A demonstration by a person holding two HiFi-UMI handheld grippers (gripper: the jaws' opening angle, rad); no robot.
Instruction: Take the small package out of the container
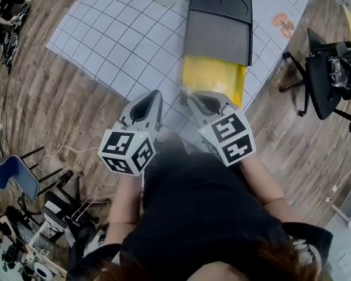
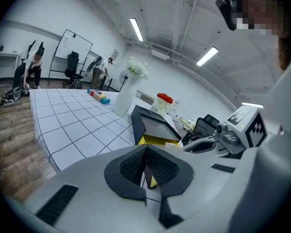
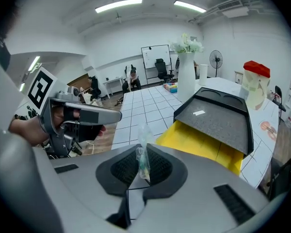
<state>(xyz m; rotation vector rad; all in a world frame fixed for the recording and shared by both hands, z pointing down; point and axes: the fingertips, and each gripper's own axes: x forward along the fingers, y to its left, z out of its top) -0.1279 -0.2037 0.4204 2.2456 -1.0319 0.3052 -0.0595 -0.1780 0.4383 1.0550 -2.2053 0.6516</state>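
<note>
A yellow container lies on the checked table near its front edge, half covered by a dark grey tray-like lid. In the right gripper view my right gripper is shut on a small clear plastic package, which stands up between the pads, just in front of the yellow container. In the head view that gripper sits at the container's near left corner. My left gripper hovers beside it over the table edge. Its pads meet with nothing between them.
A white vase with flowers and a red-lidded jug stand further back on the table. Coloured blocks lie at its far end. An office chair stands to the right on the wooden floor. People are at the room's far side.
</note>
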